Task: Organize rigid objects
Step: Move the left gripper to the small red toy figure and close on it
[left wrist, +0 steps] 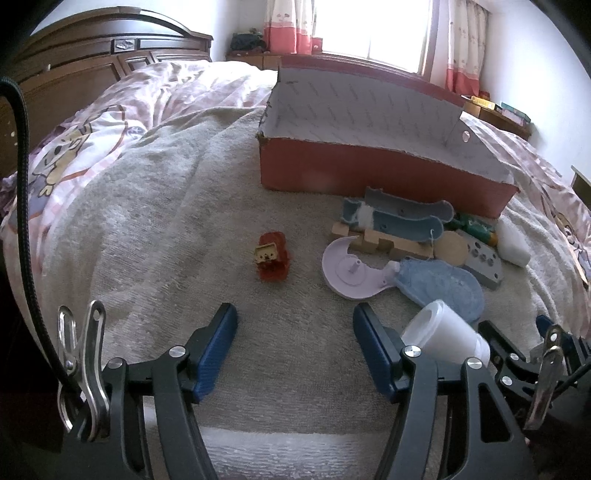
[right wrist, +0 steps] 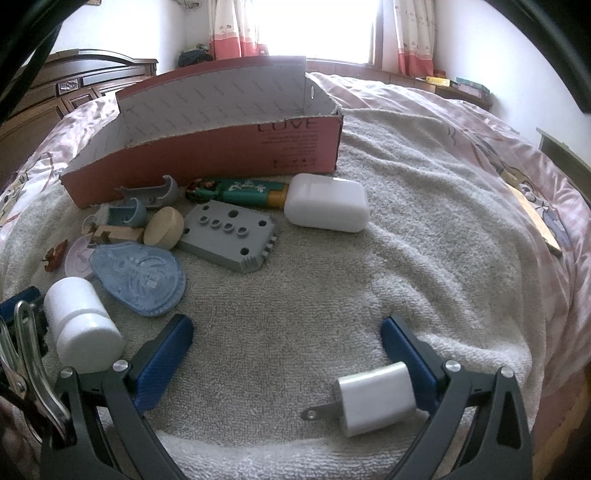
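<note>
— What lies under it all?

— A grey-beige towel (right wrist: 332, 288) spread over a bed; beneath the towel is a pink quilt (left wrist: 122, 110) with a cartoon print (some yellowish animal figure).

— And further back?

— A dark wooden headboard (left wrist: 96, 55) at the left. At the far wall a bright window (left wrist: 369, 26) with curtains (right wrist: 410, 33), white above and pink along the lower band. On a low wooden ledge to the right lie a few flat boxes (right wrist: 469, 86), too small to read.
</note>
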`<state>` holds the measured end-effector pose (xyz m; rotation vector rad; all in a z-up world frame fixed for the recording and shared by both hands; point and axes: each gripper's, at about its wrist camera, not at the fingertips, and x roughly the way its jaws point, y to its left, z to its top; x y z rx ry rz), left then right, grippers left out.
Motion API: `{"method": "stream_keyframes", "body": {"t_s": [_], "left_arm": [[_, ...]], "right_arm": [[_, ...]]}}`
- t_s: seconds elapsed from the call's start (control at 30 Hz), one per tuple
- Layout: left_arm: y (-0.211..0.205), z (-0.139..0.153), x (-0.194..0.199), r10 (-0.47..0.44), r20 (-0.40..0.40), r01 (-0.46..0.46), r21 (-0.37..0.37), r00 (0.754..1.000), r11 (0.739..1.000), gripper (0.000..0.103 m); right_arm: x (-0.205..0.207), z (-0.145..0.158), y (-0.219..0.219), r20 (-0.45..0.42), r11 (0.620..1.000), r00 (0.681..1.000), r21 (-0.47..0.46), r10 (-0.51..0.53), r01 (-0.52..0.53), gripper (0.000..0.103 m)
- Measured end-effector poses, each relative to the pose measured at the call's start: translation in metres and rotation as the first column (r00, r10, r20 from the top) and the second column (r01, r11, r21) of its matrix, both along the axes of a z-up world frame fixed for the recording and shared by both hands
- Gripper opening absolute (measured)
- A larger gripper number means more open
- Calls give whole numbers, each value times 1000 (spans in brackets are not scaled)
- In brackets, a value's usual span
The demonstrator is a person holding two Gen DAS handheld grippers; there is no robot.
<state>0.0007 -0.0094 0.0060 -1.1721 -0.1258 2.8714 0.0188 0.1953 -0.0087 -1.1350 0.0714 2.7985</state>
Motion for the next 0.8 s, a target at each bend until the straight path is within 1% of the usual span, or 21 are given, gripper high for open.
{"method": "stream_keyframes", "body": {"t_s": [0.13, 0.23, 0.27, 0.3, 0.53, 0.57, 0.6, 0.67, 0.73, 0.8], "left_arm": [[-9, 5, -3, 15, -6, -15, 4, 1000, 1000, 67], [-14, 7, -5, 19, -7, -19, 5, 1000, 1000, 65], [-14, 7, -5, 19, -7, -19, 4, 1000, 1000, 62], [-14, 7, -6, 17, -9, -17, 1, 1000, 1000, 61], [-10, 8, -15, -12, -11, 12, -5, 1000, 1000, 60], [-11, 9, -17, -18, -10, 18, 0, 1000, 1000, 55], [-11, 9, -19, -23, -8, 23, 4, 1000, 1000, 47], [-12, 8, -24, -34, 3, 34, 12, 999, 999, 39], [-12, 8, -26, -36, 4, 36, 12, 999, 999, 33], [-12, 8, -27, -45, 0, 45, 14, 999, 999, 24]], "right_arm": [[0, 0, 0, -1, 1000, 1000, 0, 0, 0, 103], [1, 0, 0, -1, 1000, 1000, -1, 0, 0, 103], [0, 0, 0, -2, 1000, 1000, -1, 0, 0, 103], [1, -1, 0, -2, 1000, 1000, -1, 0, 0, 103], [2, -1, 0, -3, 1000, 1000, -1, 0, 0, 103], [2, -1, 0, -3, 1000, 1000, -1, 0, 0, 103], [2, -1, 0, -3, 1000, 1000, -2, 0, 0, 103], [2, -1, 0, -3, 1000, 1000, -2, -1, 1, 103], [2, -1, 0, -4, 1000, 1000, -2, -1, 1, 103], [3, -1, 1, -4, 1000, 1000, -3, 0, 0, 103]]}}
